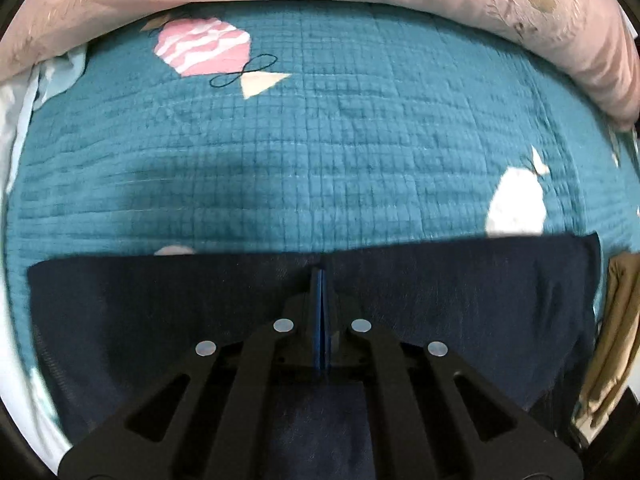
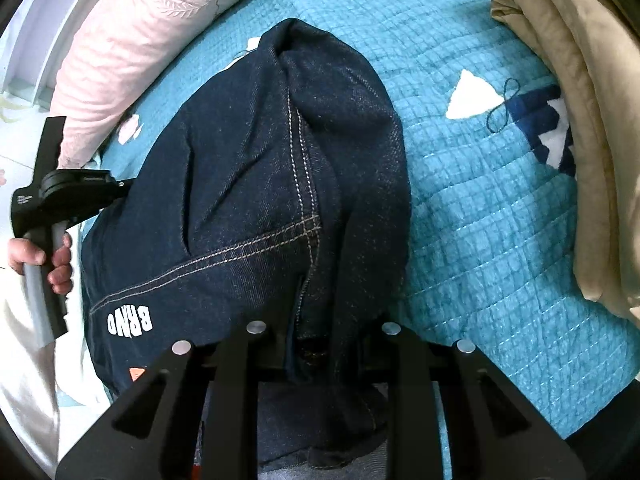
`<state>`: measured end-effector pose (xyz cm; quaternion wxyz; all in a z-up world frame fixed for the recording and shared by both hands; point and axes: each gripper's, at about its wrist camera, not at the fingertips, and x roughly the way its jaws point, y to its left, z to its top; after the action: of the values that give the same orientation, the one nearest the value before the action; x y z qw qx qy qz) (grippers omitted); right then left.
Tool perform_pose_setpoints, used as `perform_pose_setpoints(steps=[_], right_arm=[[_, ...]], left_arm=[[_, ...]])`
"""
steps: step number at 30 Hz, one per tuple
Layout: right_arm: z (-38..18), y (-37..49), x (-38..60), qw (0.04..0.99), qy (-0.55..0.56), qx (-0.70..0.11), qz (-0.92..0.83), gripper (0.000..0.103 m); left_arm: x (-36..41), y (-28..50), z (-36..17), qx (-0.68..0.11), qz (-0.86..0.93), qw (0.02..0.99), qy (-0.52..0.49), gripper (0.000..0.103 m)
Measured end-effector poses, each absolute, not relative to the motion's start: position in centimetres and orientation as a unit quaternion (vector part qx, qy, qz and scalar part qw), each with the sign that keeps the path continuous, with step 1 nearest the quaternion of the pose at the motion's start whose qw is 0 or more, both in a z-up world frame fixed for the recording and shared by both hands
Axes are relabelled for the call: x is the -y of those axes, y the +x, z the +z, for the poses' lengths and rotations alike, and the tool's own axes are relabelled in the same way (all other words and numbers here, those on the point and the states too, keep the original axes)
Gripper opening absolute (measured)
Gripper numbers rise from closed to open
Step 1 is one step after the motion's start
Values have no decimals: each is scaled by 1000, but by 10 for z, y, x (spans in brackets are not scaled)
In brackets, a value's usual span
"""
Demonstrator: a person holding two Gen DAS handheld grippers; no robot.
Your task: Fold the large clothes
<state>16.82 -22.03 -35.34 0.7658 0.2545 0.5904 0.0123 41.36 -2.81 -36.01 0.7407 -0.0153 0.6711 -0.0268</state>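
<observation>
Both tongs are engaged with the dark denim jeans (image 2: 248, 200): your left tongs (image 1: 320, 276) are pressed together at the tips, with the denim's straight edge running across just at and under them, though the blur keeps you from seeing how much cloth sits between the blades; your right tongs (image 2: 320, 344) have a thick bunch of denim filling the gap between the blades, so they read as pinching the jeans near the seam. In the right wrist view the jeans lie heaped on the teal quilted bedspread (image 2: 500, 220), their long axis running straight away from your right tongs toward the pink pillow (image 2: 120, 60), with the yellow-stitched seam as a fair guide to that line. Your left hand (image 2: 40, 258), gripping its handle, sits at the jeans' left flank, near the white "BRND" print (image 2: 130, 322), so the two grips are set across the garment's width rather than along it. Judging from that, the coming fold turns on carrying both grips forward together along the long axis. Beige folded cloth (image 2: 580, 120) lies well apart on the right.
</observation>
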Motion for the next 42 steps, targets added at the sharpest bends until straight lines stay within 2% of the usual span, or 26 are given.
perform_pose_setpoints(steps=[4, 9, 13, 16, 21, 24, 27, 28, 31, 33, 35, 38, 42], right_arm=[[-352, 163, 224, 765, 255, -591, 7, 21], [-353, 163, 222, 767, 257, -589, 7, 21], [-354, 161, 225, 762, 270, -589, 9, 21], [-356, 161, 227, 759, 281, -587, 2, 22], [-352, 157, 225, 766, 266, -585, 8, 22], [-356, 156, 228, 760, 286, -584, 2, 22], [-353, 155, 224, 767, 269, -582, 0, 22], [-352, 154, 223, 767, 267, -584, 0, 21], [-354, 154, 226, 762, 281, -584, -2, 22], [-355, 153, 226, 763, 283, -581, -3, 22], [-354, 153, 224, 766, 274, -581, -3, 21], [-353, 155, 224, 763, 272, -586, -3, 22], [-354, 156, 221, 763, 276, -584, -10, 22]], left_arm=[[32, 386, -354, -692, -41, 720, -6, 0], [8, 376, -363, -686, -17, 720, -104, 0], [16, 337, -341, -704, -38, 707, -56, 0], [9, 309, -360, -683, -38, 726, -64, 0], [16, 272, -343, -693, -42, 719, -38, 1], [4, 244, -371, -684, -48, 725, -65, 1], [-9, 233, -367, -694, -33, 709, -118, 1], [-10, 225, -364, -715, -33, 688, -115, 1], [-7, 189, -366, -706, -51, 703, -67, 1], [-16, 177, -374, -681, -46, 725, -94, 1], [-21, 172, -366, -702, -26, 702, -122, 1], [-10, 154, -358, -702, -42, 709, -60, 1], [-17, 151, -374, -705, -28, 705, -74, 2]])
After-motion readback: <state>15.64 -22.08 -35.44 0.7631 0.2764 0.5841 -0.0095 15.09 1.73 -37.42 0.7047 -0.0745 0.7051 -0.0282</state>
